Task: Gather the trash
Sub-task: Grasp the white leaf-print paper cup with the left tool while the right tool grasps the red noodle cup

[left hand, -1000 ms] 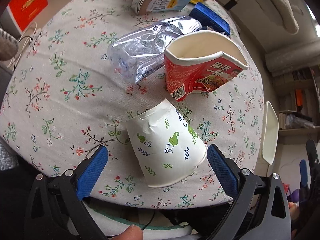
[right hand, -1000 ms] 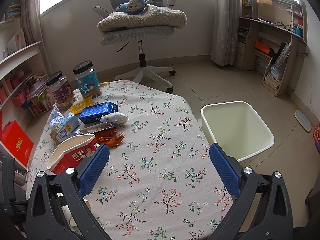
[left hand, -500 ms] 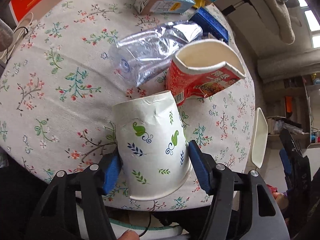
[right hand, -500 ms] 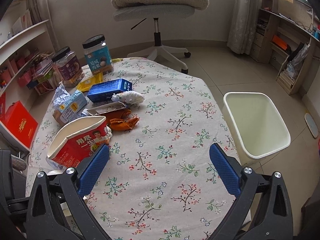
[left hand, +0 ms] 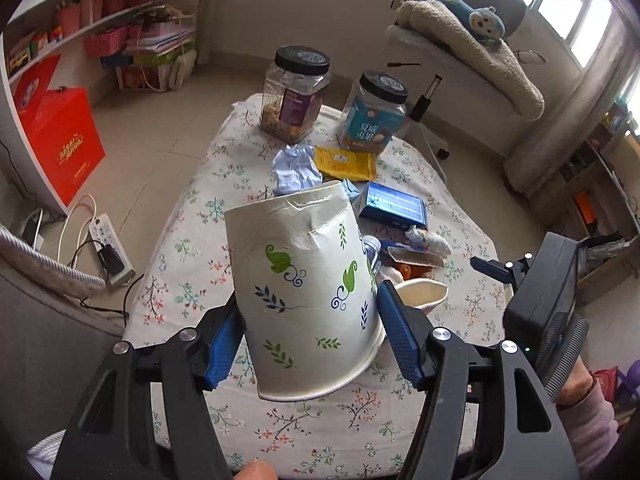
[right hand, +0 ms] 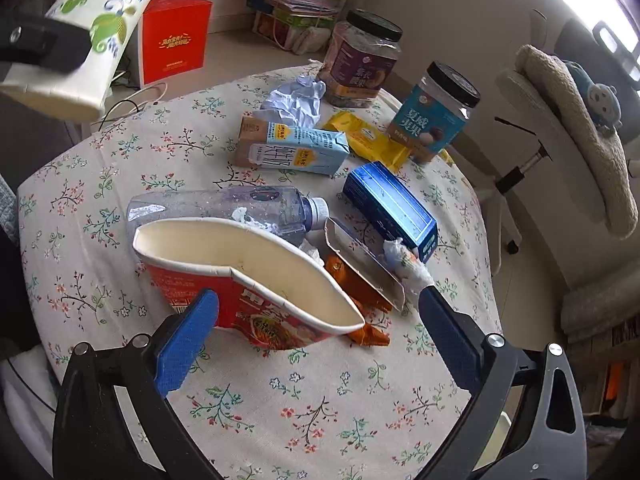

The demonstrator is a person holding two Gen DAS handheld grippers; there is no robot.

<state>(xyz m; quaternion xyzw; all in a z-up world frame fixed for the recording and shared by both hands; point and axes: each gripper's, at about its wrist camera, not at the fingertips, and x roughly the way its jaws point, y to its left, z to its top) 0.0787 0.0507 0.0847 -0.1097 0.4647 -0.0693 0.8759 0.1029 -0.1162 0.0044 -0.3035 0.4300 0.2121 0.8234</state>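
My left gripper (left hand: pixel 310 340) is shut on a dented white paper cup with green leaf prints (left hand: pixel 304 288) and holds it above the table; the cup also shows in the right wrist view (right hand: pixel 92 28). My right gripper (right hand: pixel 316 340) is open around a crushed red noodle cup (right hand: pixel 248 276) that stands on the floral tablecloth (right hand: pixel 320 412). Behind it lie a squashed clear plastic bottle (right hand: pixel 224 208), a milk carton (right hand: pixel 292 148), a blue box (right hand: pixel 388 208), a crumpled paper ball (right hand: pixel 296 98), a yellow wrapper (right hand: pixel 368 138) and orange wrappers (right hand: pixel 352 280).
Two jars with black lids (right hand: pixel 364 60) (right hand: pixel 436 116) stand at the table's far edge. A swivel chair with a blanket and toy monkey (right hand: pixel 580 96) is to the right. A red box (right hand: pixel 176 44) and a power strip (left hand: pixel 108 248) sit on the floor at left.
My left gripper closed on the white paper cup and lifted it off the table. My right gripper moved down and left to straddle the red noodle cup; the white bin left its view.
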